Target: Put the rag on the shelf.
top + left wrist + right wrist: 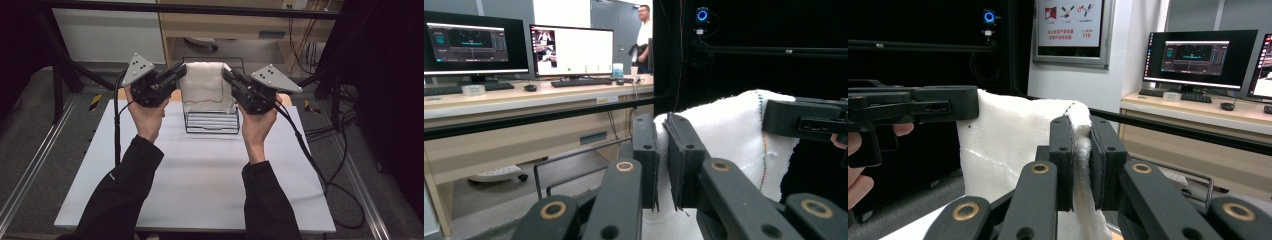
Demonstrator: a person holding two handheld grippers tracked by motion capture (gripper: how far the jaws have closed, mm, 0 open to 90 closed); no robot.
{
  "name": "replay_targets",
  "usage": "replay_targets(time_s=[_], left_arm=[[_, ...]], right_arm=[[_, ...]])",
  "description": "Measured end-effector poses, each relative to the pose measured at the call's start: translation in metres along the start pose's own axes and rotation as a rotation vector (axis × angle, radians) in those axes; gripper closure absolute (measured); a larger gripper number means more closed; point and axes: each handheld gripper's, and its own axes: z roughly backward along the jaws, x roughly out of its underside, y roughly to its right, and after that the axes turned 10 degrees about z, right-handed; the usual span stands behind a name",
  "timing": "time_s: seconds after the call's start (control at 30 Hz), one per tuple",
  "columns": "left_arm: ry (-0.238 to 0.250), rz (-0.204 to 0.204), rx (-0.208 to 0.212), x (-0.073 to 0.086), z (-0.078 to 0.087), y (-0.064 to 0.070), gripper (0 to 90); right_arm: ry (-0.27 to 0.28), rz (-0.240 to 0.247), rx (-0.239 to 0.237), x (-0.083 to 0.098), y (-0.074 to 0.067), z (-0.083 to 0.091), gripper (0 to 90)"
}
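White woven cloth point(202, 86) with a thin line of coloured stitching near its edge hangs stretched between your two grippers, held up above the black wire rack point(212, 122) that stands at the far middle of the white table point(200, 175). Your left gripper point(181, 71) pinches the cloth's upper left corner, its black jaws pressed together on the fabric; in the left gripper view the white weave is squeezed between the two pads point(645, 150). Your right gripper point(227, 76) pinches the upper right corner the same way, and the right gripper view shows a fold of the cloth point(1081, 150) clamped between its jaws. Both grippers sit level with each other, well apart, with the cloth's lower edge draping over the rack's top.
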Motion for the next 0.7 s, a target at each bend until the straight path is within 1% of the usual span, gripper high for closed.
replay_targets(time_s=[0.13, 0.27, 0.53, 0.57, 0.6, 0.7], left_arm=[[0.005, -0.004, -0.003, -0.005, -0.003, -0.001, 83.0], [0.013, 0.013, 0.002, -0.007, -0.006, -0.003, 83.0], [0.027, 0.013, -0.006, -0.017, -0.013, -0.005, 83.0], [0.031, 0.013, -0.001, -0.018, -0.014, -0.005, 83.0], [0.027, 0.007, -0.007, -0.02, -0.014, -0.006, 83.0], [0.037, 0.006, -0.004, -0.023, -0.016, -0.006, 83.0]], right_arm=[[0.006, -0.003, 0.005, -0.004, 0.003, -0.003, 82.1], [0.01, -0.005, 0.007, -0.007, 0.006, -0.006, 82.1], [0.017, 0.005, 0.023, -0.012, 0.011, -0.013, 82.1], [0.018, 0.004, 0.023, -0.013, 0.012, -0.014, 82.1], [0.019, 0.006, 0.025, -0.015, 0.012, -0.015, 82.1], [0.026, 0.004, 0.03, -0.018, 0.015, -0.017, 82.1]])
